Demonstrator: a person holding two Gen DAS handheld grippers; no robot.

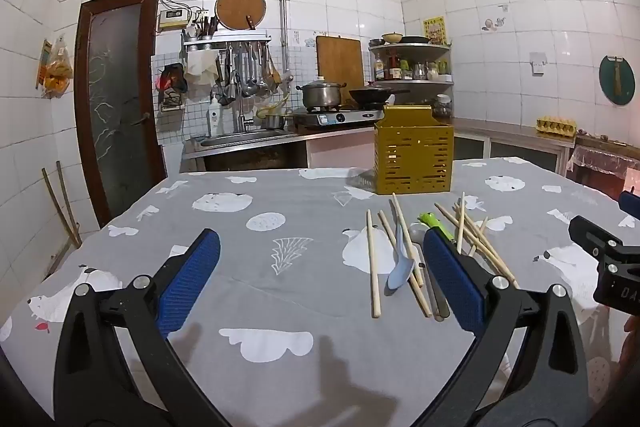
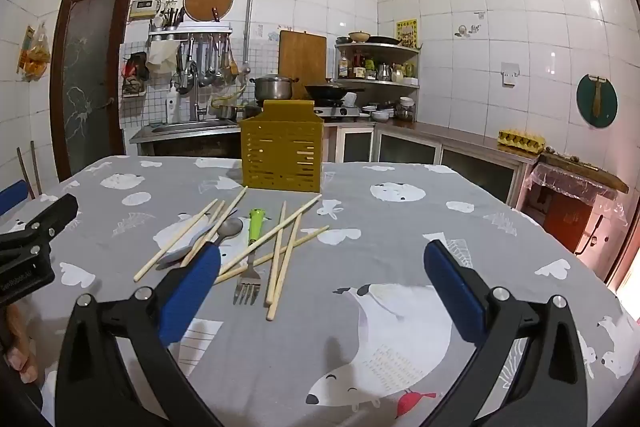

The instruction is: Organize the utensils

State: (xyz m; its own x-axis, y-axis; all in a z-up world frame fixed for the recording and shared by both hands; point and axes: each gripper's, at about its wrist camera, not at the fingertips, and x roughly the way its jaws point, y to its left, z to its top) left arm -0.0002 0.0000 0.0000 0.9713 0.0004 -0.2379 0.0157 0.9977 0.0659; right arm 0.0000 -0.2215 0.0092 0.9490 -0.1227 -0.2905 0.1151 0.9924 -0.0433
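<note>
We see both tools at rest above the table [image 2: 400, 187], before any utensil is taken. The left gripper [image 1: 320, 275] and the right gripper [image 2: 322, 281] each stand with jaws spread wide and nothing between the blue pads [image 2: 192, 291]; we judge this the ready posture for a first pick. The utensils lie in a loose heap on the cloth: wooden chopsticks [image 2: 280, 259] crossing one another, a fork [image 2: 249, 279] with a green handle [image 2: 255, 223], a metal spoon [image 2: 230, 227] and a pale blue spoon [image 1: 400, 267]. Beyond them, near the far edge, stands the yellow slotted holder [image 2: 282, 155], upright and open at the top, apparently empty, which we take to be their destination. Because the chopsticks overlap the fork and spoons, we expect that single pieces lying at the edge of the heap would lift away most cleanly. The table is covered by a grey tablecloth [image 1: 260, 267] printed with white animals; its soft folds may let thin sticks sink slightly. Behind is a white-tiled kitchen with a sink [image 1: 244, 139], a stove [image 1: 340, 117] bearing a pot and a pan, hanging ladles, a corner shelf [image 1: 412, 47] and a brown door [image 1: 116, 99].
</note>
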